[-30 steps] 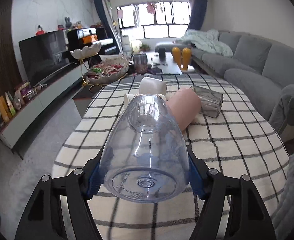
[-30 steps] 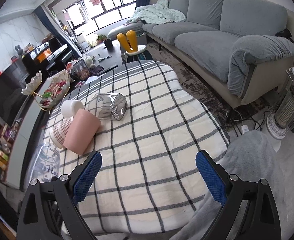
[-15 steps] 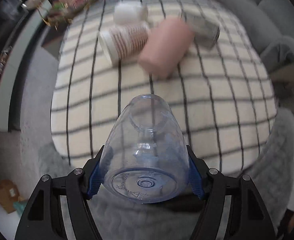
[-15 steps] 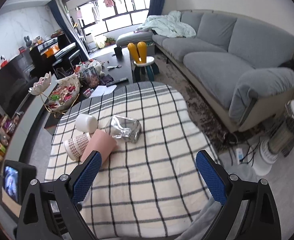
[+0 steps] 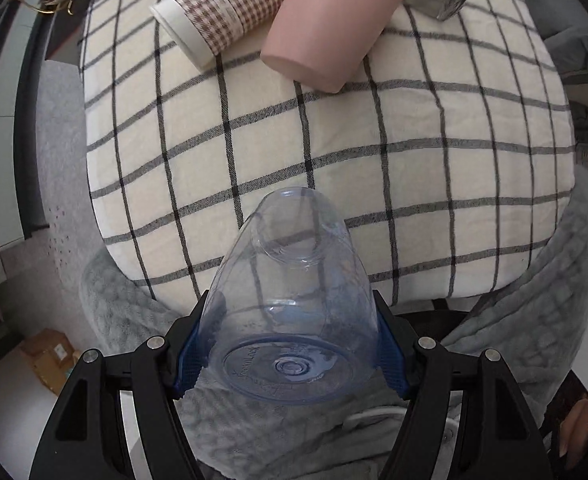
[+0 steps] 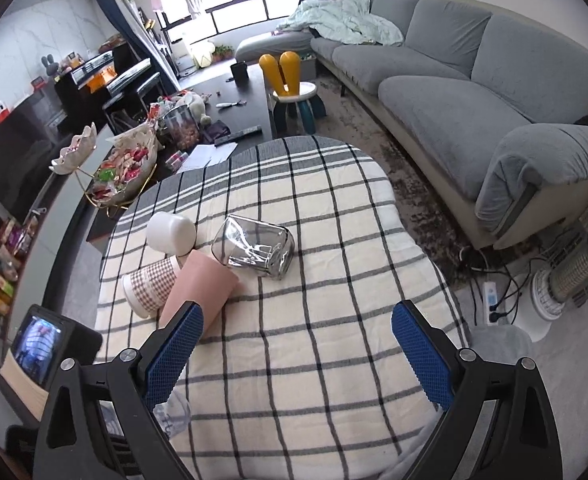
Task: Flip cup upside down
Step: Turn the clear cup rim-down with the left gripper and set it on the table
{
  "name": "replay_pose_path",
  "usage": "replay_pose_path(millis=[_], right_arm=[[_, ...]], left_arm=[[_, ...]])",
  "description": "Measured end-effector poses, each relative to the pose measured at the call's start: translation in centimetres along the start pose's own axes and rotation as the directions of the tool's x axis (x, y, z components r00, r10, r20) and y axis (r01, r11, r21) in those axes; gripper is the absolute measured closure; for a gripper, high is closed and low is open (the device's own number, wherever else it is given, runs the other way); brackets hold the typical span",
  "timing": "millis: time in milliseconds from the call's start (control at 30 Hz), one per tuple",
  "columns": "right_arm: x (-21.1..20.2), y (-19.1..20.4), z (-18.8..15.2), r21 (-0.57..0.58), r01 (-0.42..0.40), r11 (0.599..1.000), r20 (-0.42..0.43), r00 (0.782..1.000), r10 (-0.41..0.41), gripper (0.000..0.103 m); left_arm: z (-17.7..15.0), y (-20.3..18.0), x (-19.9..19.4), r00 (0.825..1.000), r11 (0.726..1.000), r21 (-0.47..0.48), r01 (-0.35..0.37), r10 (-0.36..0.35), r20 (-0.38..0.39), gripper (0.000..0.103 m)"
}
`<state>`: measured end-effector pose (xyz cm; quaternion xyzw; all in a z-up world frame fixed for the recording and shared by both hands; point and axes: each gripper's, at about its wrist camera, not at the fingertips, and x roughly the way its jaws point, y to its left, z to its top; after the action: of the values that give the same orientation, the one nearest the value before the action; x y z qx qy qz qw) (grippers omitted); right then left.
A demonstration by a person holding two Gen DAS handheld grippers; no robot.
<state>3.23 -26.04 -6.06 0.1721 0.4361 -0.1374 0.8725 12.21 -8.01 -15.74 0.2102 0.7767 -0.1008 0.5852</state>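
Observation:
My left gripper (image 5: 290, 352) is shut on a clear bluish plastic cup (image 5: 290, 304), base toward the camera and mouth pointing down at the near edge of the checked tablecloth (image 5: 333, 152). The cup hangs above the cloth, tilted steeply. A sliver of it shows in the right wrist view (image 6: 172, 412) at lower left, behind a finger. My right gripper (image 6: 294, 352) is open and empty above the near half of the table (image 6: 313, 360).
A pink cup (image 6: 200, 292), a checked paper cup (image 6: 150, 282), a white cup (image 6: 170, 232) and a silvery cup (image 6: 254, 246) lie on their sides at the table's far left. A grey blanket (image 5: 533, 300) drapes the near edge. A sofa (image 6: 473, 92) stands right.
My left gripper has pitched from level to looking steeply down, turning the clear cup's mouth toward the table. My right gripper has risen and pulled back, staying open.

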Motion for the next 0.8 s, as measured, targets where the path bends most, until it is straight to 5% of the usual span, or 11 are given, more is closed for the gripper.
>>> replay_pose_path(millis=[467,567,800], right_arm=[[2.8,-0.5,1.4,0.047,-0.014,0.999,-0.057,0.998,0.017,0.007],[2.7,-0.5,1.4,0.041,-0.020,0.999,-0.053,0.998,0.022,0.007],[1.4,0.0,1.2,0.037,-0.033,0.999,-0.025,0.999,0.034,0.007]], left_arm=[[2.6,-0.6,0.5,0.998,0.999,0.043,0.018,-0.015,-0.068,0.031],[2.4,-0.7,0.5,0.998,0.998,0.052,0.023,-0.020,-0.060,0.023],[2.1,-0.2,-0.3,1.000,0.999,0.042,0.006,-0.006,-0.011,0.021]])
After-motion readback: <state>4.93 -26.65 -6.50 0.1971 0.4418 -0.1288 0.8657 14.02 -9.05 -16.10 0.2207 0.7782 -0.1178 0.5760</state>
